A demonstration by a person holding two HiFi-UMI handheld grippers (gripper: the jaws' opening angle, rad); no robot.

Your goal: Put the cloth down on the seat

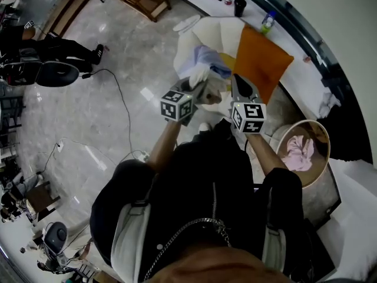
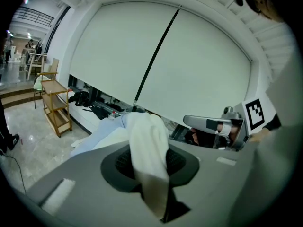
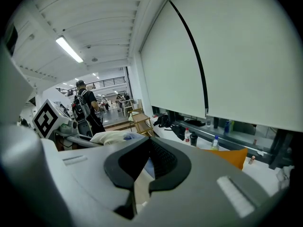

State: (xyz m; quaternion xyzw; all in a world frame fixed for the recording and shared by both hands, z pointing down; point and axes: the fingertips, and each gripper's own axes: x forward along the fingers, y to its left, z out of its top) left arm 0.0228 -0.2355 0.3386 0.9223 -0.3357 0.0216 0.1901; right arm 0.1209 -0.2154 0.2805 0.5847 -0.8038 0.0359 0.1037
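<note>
A cream-white cloth (image 2: 149, 150) hangs out of my left gripper (image 2: 150, 167), whose jaws are shut on it. In the head view the left gripper (image 1: 199, 91) and the right gripper (image 1: 240, 85) are side by side, just above the cream armchair seat (image 1: 219, 29). Between them the cloth (image 1: 211, 94) is bunched. A cream strip of that cloth (image 3: 141, 186) sits pinched in the narrow gap of my right gripper (image 3: 147, 163). A light-blue and white fabric (image 1: 203, 61) lies on the seat under the grippers.
An orange cushion (image 1: 263, 61) leans on the chair's right side. A round basket (image 1: 318, 128) with a pink cloth (image 1: 299, 152) stands to the right. Bottles (image 1: 268, 21) and a dark cup (image 1: 240, 6) stand on the white ledge behind. A cable (image 1: 121, 96) runs over the marble floor at left.
</note>
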